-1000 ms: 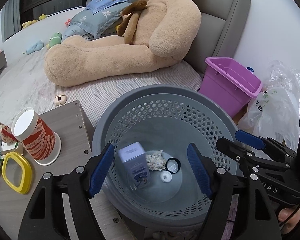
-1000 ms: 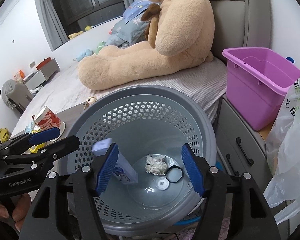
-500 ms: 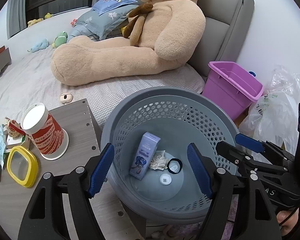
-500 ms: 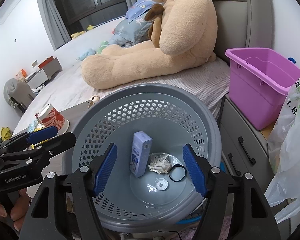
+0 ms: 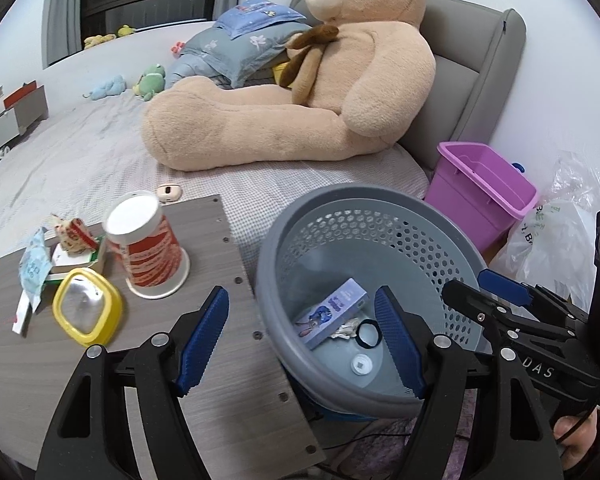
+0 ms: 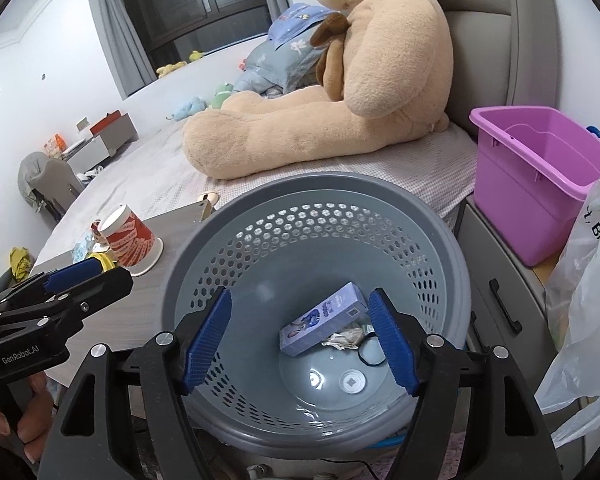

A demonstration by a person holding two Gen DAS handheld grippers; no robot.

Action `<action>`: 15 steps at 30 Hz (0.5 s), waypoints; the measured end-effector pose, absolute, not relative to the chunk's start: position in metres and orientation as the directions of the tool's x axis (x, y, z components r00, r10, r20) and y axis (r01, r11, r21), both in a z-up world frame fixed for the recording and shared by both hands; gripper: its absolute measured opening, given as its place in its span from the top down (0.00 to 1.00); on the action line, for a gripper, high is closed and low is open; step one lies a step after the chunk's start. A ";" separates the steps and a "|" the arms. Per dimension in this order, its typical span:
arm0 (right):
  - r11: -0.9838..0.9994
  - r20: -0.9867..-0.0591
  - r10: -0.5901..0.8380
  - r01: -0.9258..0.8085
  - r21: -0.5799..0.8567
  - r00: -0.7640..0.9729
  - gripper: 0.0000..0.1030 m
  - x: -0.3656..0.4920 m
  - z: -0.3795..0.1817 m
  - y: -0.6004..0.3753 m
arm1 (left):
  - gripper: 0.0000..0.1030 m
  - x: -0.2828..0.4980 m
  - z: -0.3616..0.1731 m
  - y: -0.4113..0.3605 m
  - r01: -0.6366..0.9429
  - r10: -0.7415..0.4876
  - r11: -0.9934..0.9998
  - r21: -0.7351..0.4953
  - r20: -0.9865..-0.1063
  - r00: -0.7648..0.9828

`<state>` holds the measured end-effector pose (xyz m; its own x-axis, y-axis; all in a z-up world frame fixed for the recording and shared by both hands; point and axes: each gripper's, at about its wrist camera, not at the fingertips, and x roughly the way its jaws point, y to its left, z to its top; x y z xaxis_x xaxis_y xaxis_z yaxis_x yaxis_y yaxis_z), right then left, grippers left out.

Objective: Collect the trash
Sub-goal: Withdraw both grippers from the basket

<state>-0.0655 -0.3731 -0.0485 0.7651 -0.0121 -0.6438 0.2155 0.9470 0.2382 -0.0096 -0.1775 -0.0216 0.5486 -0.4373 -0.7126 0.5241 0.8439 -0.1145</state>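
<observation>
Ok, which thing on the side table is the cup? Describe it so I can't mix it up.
Find the grey basket; the wooden table is just left of it. The cup stands upside down near the table's far edge, red-patterned with a white base on top. Unlike the flat yellow lid and wrappers beside it, it is tall and round.

A: Upper left of your frame, you've got a dark window (image 6: 204, 28) with grey curtains (image 6: 110, 32); ceiling lights reflect in the glass.

B: And behind you?

A: White walls (image 6: 36, 80). A bed (image 5: 80, 144) with a pale checked sheet fills the middle, its grey padded headboard (image 5: 476, 64) at upper right. Your wood-grain counter (image 5: 112, 364) sits lower left, and a low cabinet (image 6: 112, 136) stands by the far wall.
</observation>
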 end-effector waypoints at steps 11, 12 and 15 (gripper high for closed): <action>0.961 -0.635 0.027 0.154 0.229 0.772 0.31 -0.054 -0.040 -0.337 | 0.30 -0.010 -0.019 -0.124 0.434 -0.389 0.892 -0.123 -0.699 0.600; 0.963 -0.635 0.031 0.147 0.226 0.772 0.30 -0.053 -0.039 -0.333 | 0.30 -0.010 -0.019 -0.118 0.423 -0.383 0.897 -0.125 -0.697 0.606; 0.969 -0.634 0.042 0.124 0.215 0.772 0.30 -0.047 -0.036 -0.318 | 0.30 -0.008 -0.019 -0.100 0.390 -0.365 0.911 -0.132 -0.696 0.618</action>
